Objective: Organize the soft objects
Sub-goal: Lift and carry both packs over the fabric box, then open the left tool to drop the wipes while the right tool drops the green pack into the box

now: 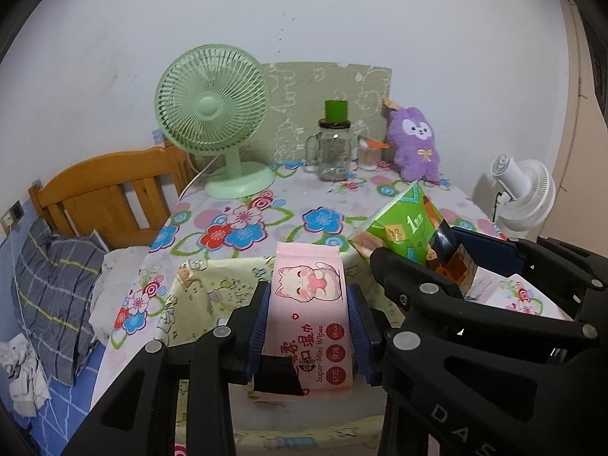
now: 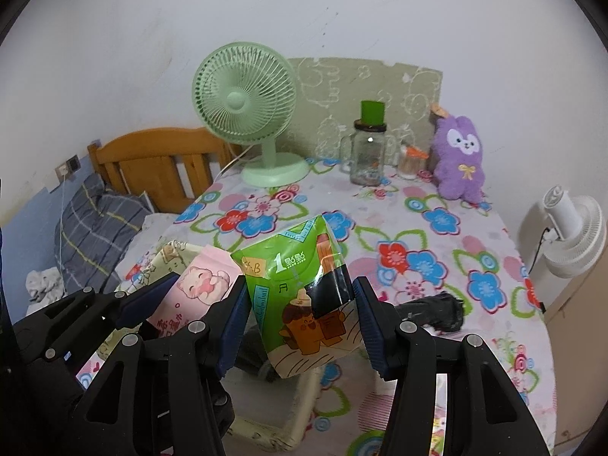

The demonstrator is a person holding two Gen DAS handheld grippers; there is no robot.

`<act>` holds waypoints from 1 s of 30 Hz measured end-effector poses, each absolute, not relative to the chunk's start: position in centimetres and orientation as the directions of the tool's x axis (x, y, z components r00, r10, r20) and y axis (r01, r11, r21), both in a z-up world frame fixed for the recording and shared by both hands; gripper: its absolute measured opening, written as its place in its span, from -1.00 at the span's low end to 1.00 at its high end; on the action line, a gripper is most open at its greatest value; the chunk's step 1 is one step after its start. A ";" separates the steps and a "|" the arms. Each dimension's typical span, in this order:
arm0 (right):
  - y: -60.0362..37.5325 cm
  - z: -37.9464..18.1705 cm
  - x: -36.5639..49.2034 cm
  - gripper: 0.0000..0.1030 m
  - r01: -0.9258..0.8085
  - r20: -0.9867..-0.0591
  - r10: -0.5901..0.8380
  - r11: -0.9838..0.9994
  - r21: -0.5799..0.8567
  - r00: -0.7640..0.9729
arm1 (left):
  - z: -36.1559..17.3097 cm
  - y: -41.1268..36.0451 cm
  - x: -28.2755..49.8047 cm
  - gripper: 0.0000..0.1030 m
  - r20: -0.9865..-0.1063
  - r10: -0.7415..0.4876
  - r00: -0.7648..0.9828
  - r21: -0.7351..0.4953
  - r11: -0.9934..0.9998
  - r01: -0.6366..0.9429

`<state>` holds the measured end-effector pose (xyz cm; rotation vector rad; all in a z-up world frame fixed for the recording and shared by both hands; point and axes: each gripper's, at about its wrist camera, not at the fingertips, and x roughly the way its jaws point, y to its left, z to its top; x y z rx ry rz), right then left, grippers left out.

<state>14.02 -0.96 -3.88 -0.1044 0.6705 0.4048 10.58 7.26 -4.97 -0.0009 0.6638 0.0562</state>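
Observation:
My left gripper is shut on a pink pack of wet wipes with a cat picture, its blue pads pressing both sides. Just to its right, my right gripper is shut on a green tissue pack. Both packs hang over a cream fabric box with cartoon print at the table's near edge; its rim shows below the green pack. In the right wrist view the left gripper and pink pack appear at the left. A purple plush toy sits at the table's back right.
The floral-cloth table carries a green desk fan, a glass jar with a green lid, a small toothpick jar and a black object. A bed with wooden headboard lies left, a white fan right.

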 end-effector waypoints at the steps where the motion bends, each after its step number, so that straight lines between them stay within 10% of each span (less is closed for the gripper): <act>1: -0.7 -4.0 14.1 0.11 -0.400 -0.626 0.332 0.916 0.036 0.705 | -5.2 7.6 10.7 -0.22 -0.619 0.057 0.783 0.018 0.998 -0.059; 23: 4.2 -8.3 16.6 0.11 -0.457 -0.713 0.358 0.887 0.058 0.603 | -9.9 12.4 12.6 -0.20 -0.708 0.138 0.693 0.035 0.986 -0.161; 30: 5.2 -9.0 17.2 0.11 -0.475 -0.729 0.373 0.877 0.074 0.574 | -9.7 13.1 12.6 0.22 -0.712 0.127 0.691 0.006 0.985 -0.175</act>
